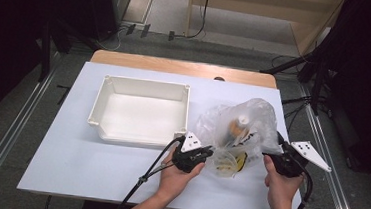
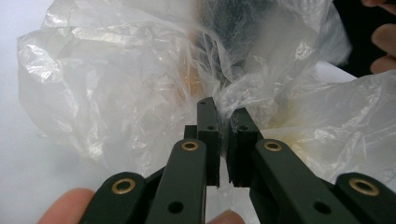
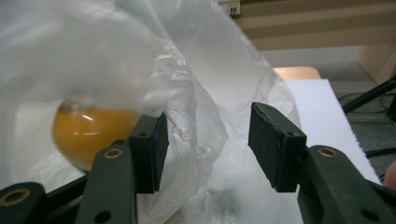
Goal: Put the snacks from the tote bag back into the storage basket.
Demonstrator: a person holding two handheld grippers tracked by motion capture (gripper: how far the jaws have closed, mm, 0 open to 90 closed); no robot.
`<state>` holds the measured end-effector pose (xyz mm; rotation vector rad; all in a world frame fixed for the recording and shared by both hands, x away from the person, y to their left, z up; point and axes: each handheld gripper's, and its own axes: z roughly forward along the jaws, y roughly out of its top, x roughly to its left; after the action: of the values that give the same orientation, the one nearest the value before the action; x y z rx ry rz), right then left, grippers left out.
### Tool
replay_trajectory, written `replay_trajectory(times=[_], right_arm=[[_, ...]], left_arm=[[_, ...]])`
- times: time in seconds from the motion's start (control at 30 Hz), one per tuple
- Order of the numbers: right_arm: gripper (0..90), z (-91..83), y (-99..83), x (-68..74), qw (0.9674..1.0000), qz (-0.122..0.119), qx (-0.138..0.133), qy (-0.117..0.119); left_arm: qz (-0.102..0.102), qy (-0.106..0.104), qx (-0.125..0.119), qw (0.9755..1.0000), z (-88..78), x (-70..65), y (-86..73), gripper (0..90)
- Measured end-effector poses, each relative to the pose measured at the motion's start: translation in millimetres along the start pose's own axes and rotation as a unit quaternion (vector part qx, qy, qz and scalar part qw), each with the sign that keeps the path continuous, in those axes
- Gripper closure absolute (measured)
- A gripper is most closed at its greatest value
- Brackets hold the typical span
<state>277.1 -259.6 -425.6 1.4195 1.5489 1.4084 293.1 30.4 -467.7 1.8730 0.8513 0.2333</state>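
So there's a person at a white table (image 1: 68, 165) with a gripper in each hand, both working on a clear plastic bag (image 1: 242, 124) that sits crumpled toward the right side of the table, just right of an open white bin (image 1: 142, 83). The bag isn't touching the bin as far as I can see, just sitting beside its near right corner.

The left gripper (image 1: 209, 151) comes at the bag from its left edge. In the left gripper view (image 2: 224, 126) its jaws are pinched nearly together with a fold of the thin plastic caught between them, so it's clamped on the bag. The film bunches up right where the pads meet.

The right gripper (image 1: 270, 155) is on the bag's other side, near its right edge. In the right gripper view (image 3: 208, 140) the jaws stand clearly apart, with bag plastic billowing into the gap against the left pad but nothing squeezed; the right pad looks free of it.

Inside the bag there's stuff: through the plastic in the right gripper view you can see a round container of orange-amber liquid (image 3: 86, 135), blurry. From above there's something with a white cap (image 1: 243, 120) and a brownish body, plus a yellow bit (image 1: 240, 161) lower down near the front of the bag. Can't tell what those are exactly.
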Motion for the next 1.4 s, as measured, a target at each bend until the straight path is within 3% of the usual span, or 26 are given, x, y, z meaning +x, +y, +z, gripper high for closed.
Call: replay_trajectory(times=[0.13, 0.3, 0.43, 0.53, 0.67, 0.73, 0.8, 1.03, 1.17, 1.27, 1.4], right_arm=[[47.3, -16.3, 5.8, 1.3, 0.9997, 0.000, -0.024, 0.006], [41.9, -31.3, 21.3, 15.2, 0.9978, -0.024, -0.056, 0.026], [42.4, -32.8, 33.9, 25.7, 0.9965, -0.033, -0.072, 0.025], [47.6, -30.3, 44.4, 28.4, 0.9952, -0.027, -0.089, 0.029], [70.7, -14.5, 58.1, 29.6, 0.9941, -0.038, -0.090, 0.045], [81.2, 0.4, 60.7, 27.3, 0.9955, -0.039, -0.074, 0.046], [85.8, 11.0, 60.1, 24.4, 0.9969, -0.032, -0.060, 0.040], [90.0, 50.3, 34.0, 2.8, 0.9998, -0.006, 0.018, 0.003], [90.0, 61.6, 13.4, -11.4, 0.9980, 0.009, 0.059, -0.022], [90.0, 63.5, -1.9, -25.1, 0.9942, 0.031, 0.089, -0.051], [90.0, 61.8, -15.0, -36.2, 0.9912, 0.029, 0.109, -0.070]], left_arm=[[-0.009, -0.006, -0.018, 0.9998, 0.3, -2.1, 5.2, 84.6], [-0.008, -0.012, -0.034, 0.9993, -2.6, -6.0, 12.7, 78.1], [-0.002, -0.001, -0.040, 0.9992, -6.5, -7.1, 19.4, 84.8], [-0.004, 0.003, -0.046, 0.9989, -9.7, -5.8, 26.4, 89.2], [-0.009, 0.016, -0.037, 0.9992, -7.9, -3.5, 32.8, 90.0], [-0.018, 0.023, -0.027, 0.9992, -4.4, -1.2, 32.5, 90.0], [-0.027, 0.025, -0.017, 0.9992, -0.9, 0.8, 29.8, 90.0], [-0.035, 0.038, 0.024, 0.9984, 7.8, 6.5, 18.0, 90.0], [-0.035, 0.040, 0.047, 0.9975, 9.0, 9.2, 11.6, 90.0], [-0.039, 0.041, 0.064, 0.9963, 7.2, 11.3, 5.7, 90.0], [-0.049, 0.047, 0.073, 0.9950, 4.7, 15.0, 0.2, 90.0]])
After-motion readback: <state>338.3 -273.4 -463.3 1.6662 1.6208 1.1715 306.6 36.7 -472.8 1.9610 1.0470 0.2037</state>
